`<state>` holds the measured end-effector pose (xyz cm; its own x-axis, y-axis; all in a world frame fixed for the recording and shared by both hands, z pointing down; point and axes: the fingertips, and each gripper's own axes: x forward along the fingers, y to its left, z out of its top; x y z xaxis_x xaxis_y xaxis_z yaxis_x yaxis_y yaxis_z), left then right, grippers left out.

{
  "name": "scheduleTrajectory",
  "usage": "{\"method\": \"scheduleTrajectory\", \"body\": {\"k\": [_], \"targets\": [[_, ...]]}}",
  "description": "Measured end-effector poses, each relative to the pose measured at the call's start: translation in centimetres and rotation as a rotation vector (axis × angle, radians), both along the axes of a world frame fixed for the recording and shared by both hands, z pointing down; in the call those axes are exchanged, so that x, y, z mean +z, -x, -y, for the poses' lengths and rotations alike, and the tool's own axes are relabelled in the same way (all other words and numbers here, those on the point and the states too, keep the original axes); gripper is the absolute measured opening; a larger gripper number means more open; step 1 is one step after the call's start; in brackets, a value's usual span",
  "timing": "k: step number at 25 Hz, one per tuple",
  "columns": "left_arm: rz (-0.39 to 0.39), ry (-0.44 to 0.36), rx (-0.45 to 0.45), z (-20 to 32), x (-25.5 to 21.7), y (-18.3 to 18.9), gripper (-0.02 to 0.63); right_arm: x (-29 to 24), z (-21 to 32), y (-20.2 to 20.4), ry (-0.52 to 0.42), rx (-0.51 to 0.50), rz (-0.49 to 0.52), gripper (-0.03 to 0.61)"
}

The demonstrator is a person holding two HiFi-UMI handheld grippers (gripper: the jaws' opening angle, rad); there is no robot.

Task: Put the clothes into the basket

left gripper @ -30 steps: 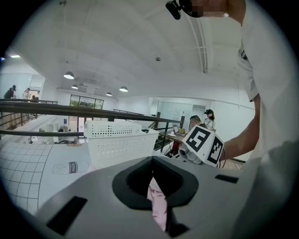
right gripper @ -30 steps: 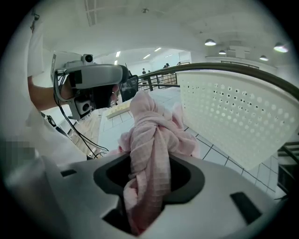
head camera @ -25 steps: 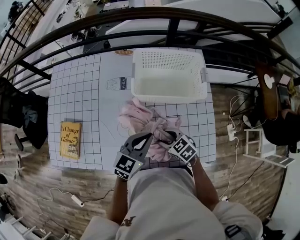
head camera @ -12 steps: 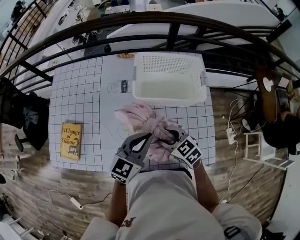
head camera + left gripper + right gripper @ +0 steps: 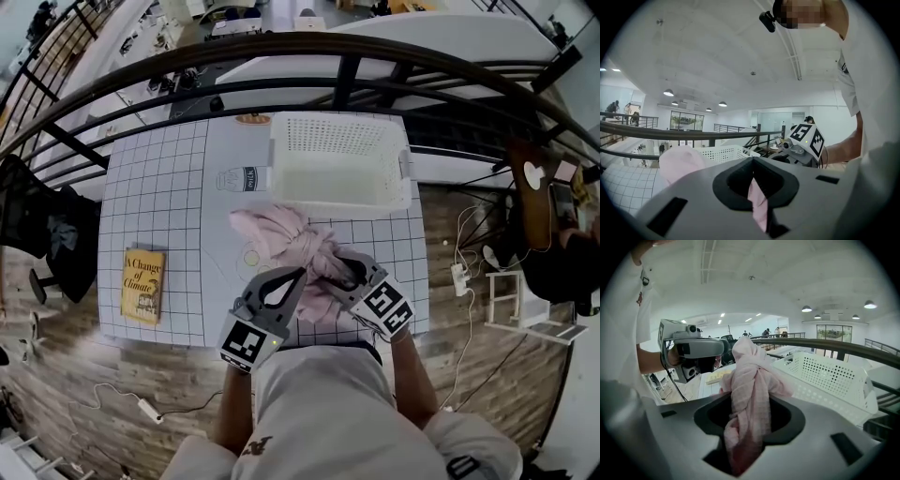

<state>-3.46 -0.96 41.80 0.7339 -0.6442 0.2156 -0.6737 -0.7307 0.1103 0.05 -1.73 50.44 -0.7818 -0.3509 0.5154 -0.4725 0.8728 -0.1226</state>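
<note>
Clothes are gripped by both tools at once. The left tool has its jaws drawn narrow and pinches a thin pink fold, which runs down the slot between them. The right tool is clamped on a much thicker twisted wad, so its jaws stand partly apart around the cloth, which fills the gap and rises in a knotted column ahead of them. In the head view the two tools point inward toward each other over the near edge of the bench. Their tips are close together and the clothes are bunched between them, spreading away on the far side as a rounded pink mound. Whether the lowest part of the bundle touches the bench cannot be told.

Just beyond the clothes stands the white perforated basket at the far edge of the bench, with nothing visible inside it. The bench is covered with a white sheet ruled in black squares. A milk bottle picture is printed on it left of the basket, and a yellow book lies flat near the left front corner, well apart from the clothes. A dark curved railing crosses behind the bench. The person's pale shirt fills the bottom of the head view.
</note>
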Motion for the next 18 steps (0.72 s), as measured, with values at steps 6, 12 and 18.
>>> {"method": "scheduleTrajectory", "body": {"k": [6,12,18], "targets": [[0.004,-0.035,0.015,0.1,-1.6,-0.4,0.002,-3.0,0.9,-0.3,-0.055,0.018,0.058,0.198],[0.007,-0.058,0.023,0.5,-2.5,-0.8,0.002,-5.0,1.9,-0.5,-0.104,0.023,0.071,0.198],[-0.001,-0.074,0.025,1.2,-3.4,-1.5,0.002,-6.9,3.2,-1.1,-0.143,0.041,0.086,0.198]]}}
